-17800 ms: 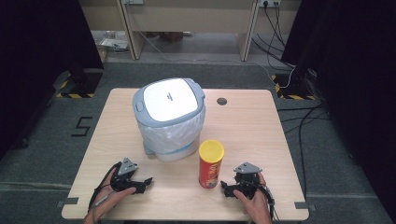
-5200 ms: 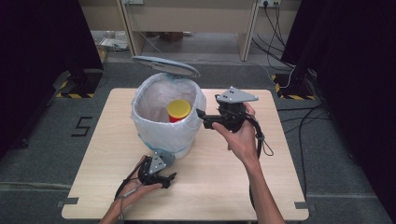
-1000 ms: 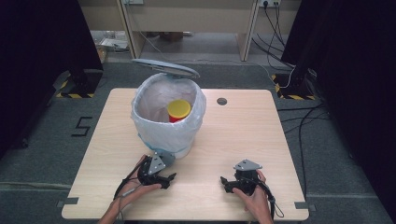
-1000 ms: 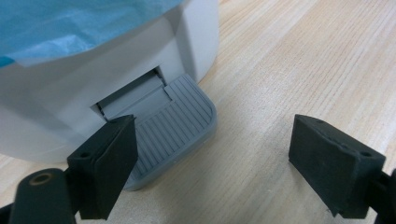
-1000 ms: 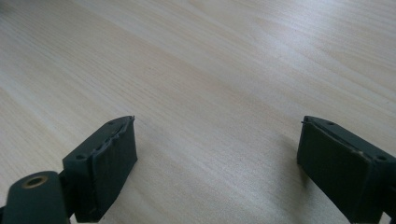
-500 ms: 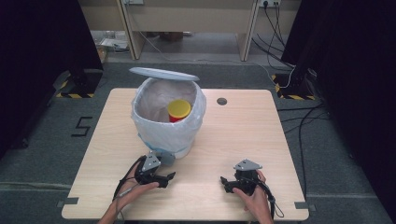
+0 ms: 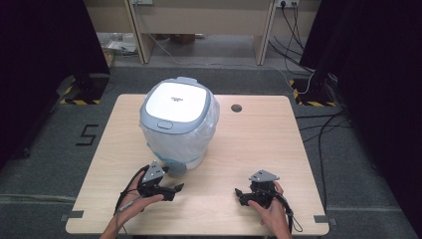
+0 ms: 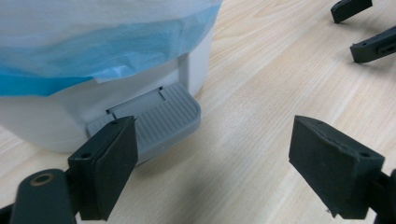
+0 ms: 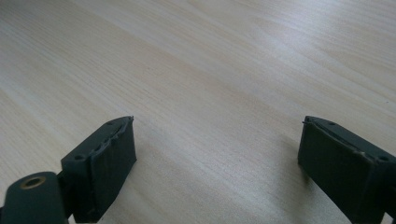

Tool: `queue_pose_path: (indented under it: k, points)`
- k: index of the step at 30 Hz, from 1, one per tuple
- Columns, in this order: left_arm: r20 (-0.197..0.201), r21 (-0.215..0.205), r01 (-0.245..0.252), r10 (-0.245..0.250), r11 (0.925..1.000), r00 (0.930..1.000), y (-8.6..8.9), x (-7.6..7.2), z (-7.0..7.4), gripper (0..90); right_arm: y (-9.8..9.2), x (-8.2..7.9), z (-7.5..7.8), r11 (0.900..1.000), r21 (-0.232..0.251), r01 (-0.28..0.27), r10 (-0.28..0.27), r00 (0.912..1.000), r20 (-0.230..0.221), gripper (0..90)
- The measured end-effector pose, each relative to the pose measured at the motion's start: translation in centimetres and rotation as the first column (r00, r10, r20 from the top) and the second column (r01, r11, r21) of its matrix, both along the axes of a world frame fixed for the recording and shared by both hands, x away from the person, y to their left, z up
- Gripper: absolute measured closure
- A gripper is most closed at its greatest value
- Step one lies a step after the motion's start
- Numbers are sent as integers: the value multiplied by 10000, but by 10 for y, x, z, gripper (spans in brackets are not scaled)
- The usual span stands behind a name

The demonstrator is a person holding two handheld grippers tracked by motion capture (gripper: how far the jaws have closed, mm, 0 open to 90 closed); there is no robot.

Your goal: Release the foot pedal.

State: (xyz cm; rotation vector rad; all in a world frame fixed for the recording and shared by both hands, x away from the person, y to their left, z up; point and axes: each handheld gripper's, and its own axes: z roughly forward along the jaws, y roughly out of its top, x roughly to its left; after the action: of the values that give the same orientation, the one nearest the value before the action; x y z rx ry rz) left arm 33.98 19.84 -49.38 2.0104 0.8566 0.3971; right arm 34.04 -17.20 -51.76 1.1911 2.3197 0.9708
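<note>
Lid (image 7: 174, 103) now down on pedal bin (image 7: 179, 130), open half a second ago; pedal (image 8: 159, 116) released. Left hand-held gripper (image 7: 167, 185) and right hand-held gripper (image 7: 245, 194) both agape, empty, on bench (image 7: 259, 134). Disposal apparently finished.

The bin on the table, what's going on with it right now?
A person holds a gripper in each hand at the near edge of the table. The bin, lined with a plastic bag, has its lid shut. The left gripper is open, its jaws just off the grey foot pedal and not pressing it. The right gripper is open too, over bare wood, holding nothing.
</note>
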Motion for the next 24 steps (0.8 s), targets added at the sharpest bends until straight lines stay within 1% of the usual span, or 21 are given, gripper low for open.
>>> queue_pose_path:
  k: [5, 9, 11, 12, 16, 17, 19, 21, 22, 24]
  points:
    - [-81, 66, 61, -60, 10000, 9999, 8, -6, 4, 150, 0, 0, 0, 10000, -12, -15, 15, 10000, 16, 115]
    - [-70, 225, -56, 57, 9997, 10000, 18, -11, 4, 149, 0, 0, 0, 10000, -13, -8, 8, 10000, 11, 115]
    - [-115, 183, -112, 114, 9998, 9999, 22, -12, 3, 149, 0, 0, 0, 10000, -9, -1, 1, 10000, 7, 115]
    - [-105, 139, -164, 166, 9998, 9998, 25, -12, 2, 149, 0, 0, 0, 10000, -15, -10, 10, 10000, 11, 115]
    - [-186, 243, -271, 275, 9993, 9994, 34, -15, -1, 149, 0, 0, 0, 10000, -16, -15, 15, 10000, 16, 115]
    - [-184, 185, -311, 314, 9993, 9993, 36, -16, -2, 149, 0, 0, 0, 10000, -16, -15, 15, 10000, 16, 115]
    - [-255, 271, -346, 353, 9990, 9990, 39, -20, -4, 149, 0, 0, 0, 10000, -12, -7, 7, 10000, 10, 115]
    - [-248, 298, -289, 297, 9991, 9993, 40, -24, -4, 149, 0, 0, 0, 10000, -7, 1, -1, 10000, 21, 115]
    - [-287, 346, -210, 220, 9992, 9993, 42, -30, -6, 149, 0, 0, 0, 10000, -15, -16, 16, 10000, 15, 115]
    - [-260, 430, -176, 187, 9989, 9995, 43, -32, -8, 149, 0, 0, 0, 10000, -10, 0, 0, 10000, 5, 115]
